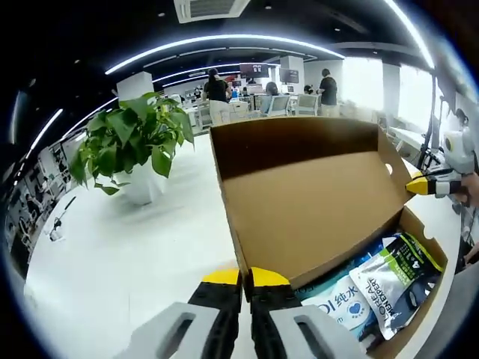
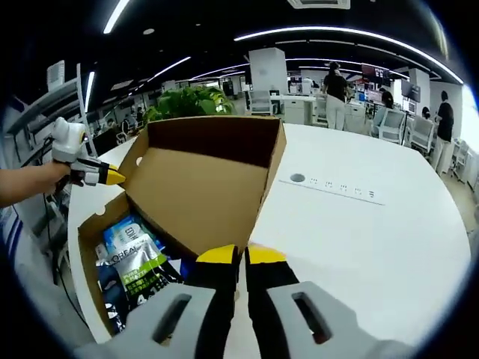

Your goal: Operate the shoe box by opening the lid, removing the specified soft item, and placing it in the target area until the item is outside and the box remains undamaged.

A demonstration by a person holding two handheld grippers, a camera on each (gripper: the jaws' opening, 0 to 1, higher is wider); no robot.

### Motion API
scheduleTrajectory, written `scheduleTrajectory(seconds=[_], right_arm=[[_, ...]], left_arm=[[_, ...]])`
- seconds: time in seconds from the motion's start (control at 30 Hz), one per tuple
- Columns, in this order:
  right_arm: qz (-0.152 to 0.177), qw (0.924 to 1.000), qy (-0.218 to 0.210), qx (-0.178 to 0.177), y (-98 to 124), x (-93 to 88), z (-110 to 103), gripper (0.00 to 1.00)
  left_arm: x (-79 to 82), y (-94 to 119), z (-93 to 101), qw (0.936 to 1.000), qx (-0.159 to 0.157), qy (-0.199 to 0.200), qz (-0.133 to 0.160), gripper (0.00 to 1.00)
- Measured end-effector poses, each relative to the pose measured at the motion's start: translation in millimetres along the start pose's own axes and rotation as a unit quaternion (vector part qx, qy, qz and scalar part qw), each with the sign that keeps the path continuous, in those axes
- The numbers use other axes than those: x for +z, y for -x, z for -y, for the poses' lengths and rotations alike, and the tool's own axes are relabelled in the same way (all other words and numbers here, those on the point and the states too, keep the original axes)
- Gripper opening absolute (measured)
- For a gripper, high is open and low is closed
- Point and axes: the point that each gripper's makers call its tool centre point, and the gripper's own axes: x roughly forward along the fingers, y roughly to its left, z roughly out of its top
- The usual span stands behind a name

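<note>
The left gripper [image 1: 245, 279] has its two yellow-tipped jaws almost together, and the thin cardboard edge at one end of the lid [image 1: 307, 202] sits in the narrow gap between them. The right gripper [image 2: 241, 256] shows the same grip at the other end of the lid, jaws nearly shut on the cardboard. In the right gripper view a hand [image 2: 34, 183] holds the left gripper at the far corner.

There is one shoe box [image 1: 428, 241], of brown cardboard. Its one lid is raised and stands about upright along the long side, so the box is open at the top. Inside the box lie soft packets; I can count two surely: one blue and white packet [image 1: 337, 303] and one green, white and black packet [image 1: 395, 283], which lies partly over the blue one. More may be under them, I cannot tell. They all are below the box rim.

The box stands near the edge of a white table [image 1: 135, 254]. In the left gripper view, open surface runs from the lid to one potted plant [image 1: 135, 138]. In the right gripper view, one socket strip [image 2: 333, 187] lies flat in the table, with wide open surface around it.

Far behind, several people stand among the office desks.
</note>
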Motion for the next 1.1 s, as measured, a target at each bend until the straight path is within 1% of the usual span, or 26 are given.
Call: scheduleTrajectory(seconds=[0.57, 1.1], right_arm=[[-0.011, 0.9999, 0.011, 0.001, -9, -0.7, 6, 0.02], [-0.022, 0.9993, 0.028, 0.005, -17, -4.6, 9, 0.04]], left_arm=[[3.0, -7, 1.1, 1.0000, -0.002, 0.003, -0.006, 0.02], [1.7, -18, -2.0, 0.9994, -0.002, 0.031, -0.017, 0.03]])
